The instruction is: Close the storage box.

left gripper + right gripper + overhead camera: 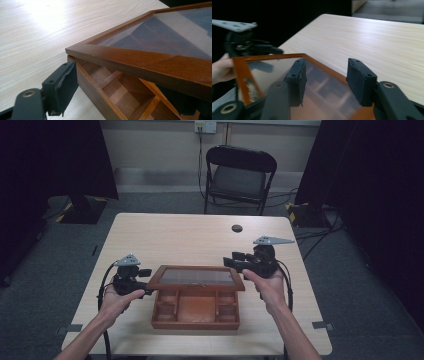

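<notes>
Two hand-held grippers: my left [145, 287] grips the box wall [100, 93]; my right [231, 262], apparently unclamped, could drop the glazed lid [195, 277].

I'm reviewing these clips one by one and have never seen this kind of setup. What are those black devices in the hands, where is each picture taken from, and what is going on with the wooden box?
A person sits at a light wooden table and holds a hand-operated two-jaw gripper in each hand. The high view looks down from above the person. The other two pictures come from cameras riding on each gripper, looking along its black jaws.

On the table stands a wooden box with small compartments and a glass-paned lid, partly raised. The left gripper sits at the box's left wall, one jaw outside it; the other is hard to make out. The right gripper has its jaws over the lid's right edge, not visibly pressing. Behind the table stands a folding chair.
</notes>
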The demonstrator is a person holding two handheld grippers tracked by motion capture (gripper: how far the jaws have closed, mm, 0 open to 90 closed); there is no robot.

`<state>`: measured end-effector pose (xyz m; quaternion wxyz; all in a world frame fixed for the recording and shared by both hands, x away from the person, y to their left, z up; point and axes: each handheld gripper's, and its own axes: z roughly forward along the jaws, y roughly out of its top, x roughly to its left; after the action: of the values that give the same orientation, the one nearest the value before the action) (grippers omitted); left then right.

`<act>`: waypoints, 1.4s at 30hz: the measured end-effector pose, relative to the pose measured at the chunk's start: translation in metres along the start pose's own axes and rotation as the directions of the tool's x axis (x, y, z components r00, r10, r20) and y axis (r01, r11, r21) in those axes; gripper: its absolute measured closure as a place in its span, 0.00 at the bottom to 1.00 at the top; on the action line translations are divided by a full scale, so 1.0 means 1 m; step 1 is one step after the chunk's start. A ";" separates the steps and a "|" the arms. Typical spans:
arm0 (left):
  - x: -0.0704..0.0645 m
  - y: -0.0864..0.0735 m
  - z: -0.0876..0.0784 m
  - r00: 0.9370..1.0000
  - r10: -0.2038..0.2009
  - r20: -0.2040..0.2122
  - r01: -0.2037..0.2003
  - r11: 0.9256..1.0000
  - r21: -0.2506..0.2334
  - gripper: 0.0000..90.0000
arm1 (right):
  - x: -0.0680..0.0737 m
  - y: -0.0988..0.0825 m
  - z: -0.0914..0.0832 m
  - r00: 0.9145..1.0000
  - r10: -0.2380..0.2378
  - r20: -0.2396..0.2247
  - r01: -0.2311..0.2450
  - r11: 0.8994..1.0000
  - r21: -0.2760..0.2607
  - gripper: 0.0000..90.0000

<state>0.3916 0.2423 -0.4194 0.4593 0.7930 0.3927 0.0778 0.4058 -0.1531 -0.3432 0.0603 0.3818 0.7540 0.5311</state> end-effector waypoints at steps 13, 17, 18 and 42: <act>0.000 -0.006 0.001 1.000 0.009 0.001 -0.009 1.000 0.012 0.20 | 0.052 0.004 0.026 0.965 -0.113 -0.238 0.142 0.984 0.109 0.83; 0.000 -0.006 0.001 1.000 0.010 0.008 -0.010 1.000 0.009 0.20 | 0.059 -0.001 0.030 0.956 -0.123 -0.267 0.157 0.981 0.112 0.91; 0.000 -0.006 0.001 1.000 0.010 0.008 -0.010 1.000 0.009 0.20 | 0.059 -0.001 0.030 0.956 -0.123 -0.267 0.157 0.981 0.112 0.91; -0.001 -0.007 0.003 1.000 0.015 0.027 -0.015 1.000 0.011 0.20 | 0.059 -0.011 0.045 0.936 -0.110 -0.334 0.179 0.967 0.183 0.90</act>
<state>0.3889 0.2411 -0.4262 0.4595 0.7994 0.3809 0.0683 0.3816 -0.0832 -0.3532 -0.0650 0.2376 0.8319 0.4973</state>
